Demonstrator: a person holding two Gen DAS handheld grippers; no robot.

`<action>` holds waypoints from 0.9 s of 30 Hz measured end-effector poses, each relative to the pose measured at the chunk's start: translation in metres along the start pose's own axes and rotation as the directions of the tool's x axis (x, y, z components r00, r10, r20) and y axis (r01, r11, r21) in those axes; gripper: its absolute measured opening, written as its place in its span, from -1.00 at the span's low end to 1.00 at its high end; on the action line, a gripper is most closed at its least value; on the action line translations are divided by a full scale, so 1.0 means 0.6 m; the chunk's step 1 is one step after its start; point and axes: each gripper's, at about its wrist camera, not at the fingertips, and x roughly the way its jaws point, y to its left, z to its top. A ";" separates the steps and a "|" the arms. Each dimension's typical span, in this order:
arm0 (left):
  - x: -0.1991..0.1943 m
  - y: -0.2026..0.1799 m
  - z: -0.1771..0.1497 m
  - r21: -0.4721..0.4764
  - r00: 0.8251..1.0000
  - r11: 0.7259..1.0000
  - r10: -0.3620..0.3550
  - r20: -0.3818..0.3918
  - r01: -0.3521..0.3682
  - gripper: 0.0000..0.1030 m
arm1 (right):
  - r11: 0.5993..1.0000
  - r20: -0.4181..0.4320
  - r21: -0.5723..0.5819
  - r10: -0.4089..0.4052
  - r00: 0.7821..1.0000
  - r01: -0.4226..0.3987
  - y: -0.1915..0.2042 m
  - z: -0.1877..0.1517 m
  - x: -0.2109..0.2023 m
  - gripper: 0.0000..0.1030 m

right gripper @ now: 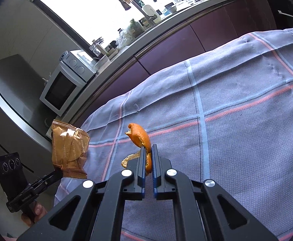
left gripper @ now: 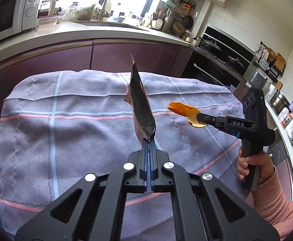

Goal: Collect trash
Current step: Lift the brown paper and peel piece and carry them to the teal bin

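Two pieces of trash are off the lilac checked cloth [left gripper: 76, 124] covering the counter. Above the cloth's middle, the left hand-held gripper [left gripper: 148, 138] is clamped on the bottom seam of a crinkled bronze foil snack wrapper [right gripper: 70, 150], so it stands upright. Just right of the wrapper, the right hand-held gripper [right gripper: 148, 150] pinches a curled orange citrus peel [right gripper: 139, 135], lifted clear of the cloth. No bin shows; both seem ready for carrying away.
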 end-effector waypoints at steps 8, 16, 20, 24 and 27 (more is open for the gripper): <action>-0.050 0.022 -0.013 -0.028 0.999 0.999 0.019 0.039 -0.018 -0.96 | 0.995 -0.028 -0.030 0.089 0.996 -0.090 0.055 -0.024 0.005 -0.91; -0.103 0.052 -0.038 -0.051 0.996 0.997 0.061 0.063 -0.058 -0.96 | 0.983 -0.067 -0.069 0.165 0.984 -0.169 0.116 -0.040 0.027 -0.91; -0.129 0.066 -0.052 -0.069 0.994 0.994 0.085 0.075 -0.080 -0.96 | 0.974 -0.100 -0.092 0.198 0.975 -0.207 0.148 -0.049 0.044 -0.91; -0.155 0.083 -0.063 -0.092 0.990 0.991 0.103 0.092 -0.095 -0.96 | 0.965 -0.133 -0.109 0.226 0.965 -0.240 0.181 -0.058 0.067 -0.91; -0.177 0.092 -0.069 -0.103 0.987 0.988 0.123 0.106 -0.112 -0.96 | 0.957 -0.159 -0.121 0.245 0.956 -0.265 0.206 -0.061 0.086 -0.91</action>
